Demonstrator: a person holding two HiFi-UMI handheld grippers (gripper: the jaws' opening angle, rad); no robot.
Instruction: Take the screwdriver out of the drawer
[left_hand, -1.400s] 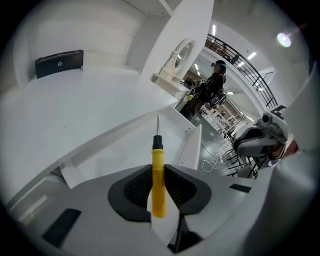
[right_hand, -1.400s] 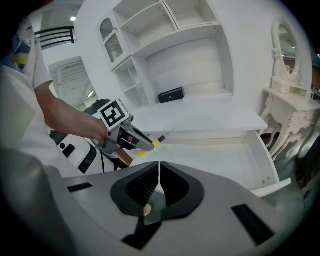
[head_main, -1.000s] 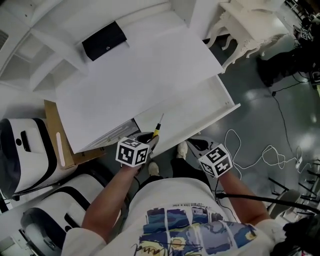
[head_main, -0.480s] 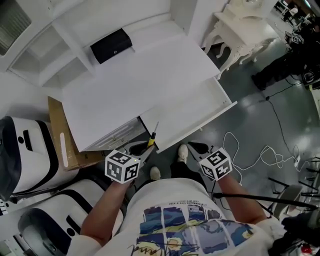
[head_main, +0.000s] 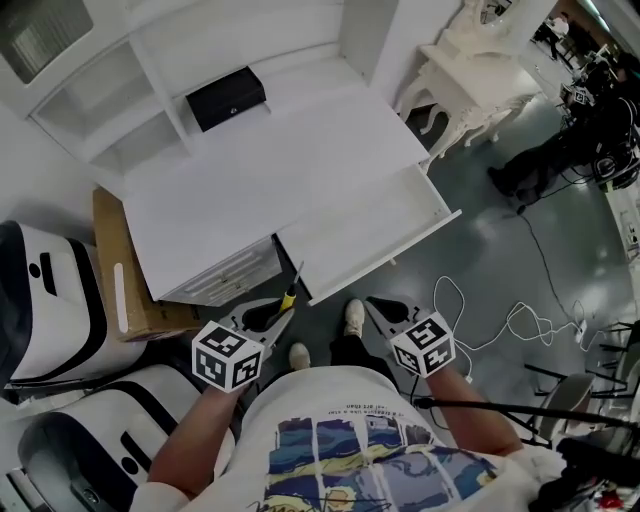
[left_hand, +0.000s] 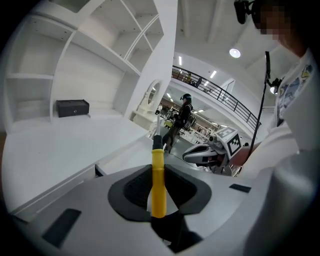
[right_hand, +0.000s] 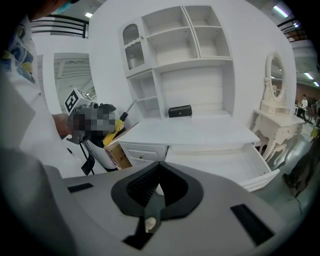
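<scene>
The screwdriver (head_main: 288, 297) has a yellow handle and a thin metal shaft. My left gripper (head_main: 268, 314) is shut on the handle, and the shaft points up toward the desk. It hangs in front of the open white drawer (head_main: 365, 232), clear of its front edge. In the left gripper view the screwdriver's handle (left_hand: 158, 187) stands upright between the dark pads of the left gripper (left_hand: 159, 172). My right gripper (head_main: 385, 310) is shut and empty, to the right and also in front of the drawer. In its own view the right gripper (right_hand: 159, 175) faces the drawer (right_hand: 225, 162), which looks bare inside.
A black box (head_main: 226, 97) sits at the back of the white desk top (head_main: 270, 180), under shelves. A cardboard box (head_main: 120, 270) and white machines (head_main: 40, 290) stand at the left. A white dressing table (head_main: 470, 70) and floor cables (head_main: 500, 320) are at the right.
Both grippers have drawn back from the drawer toward the person and risen. The screwdriver went with the left gripper and its tip has left the drawer's front edge.
</scene>
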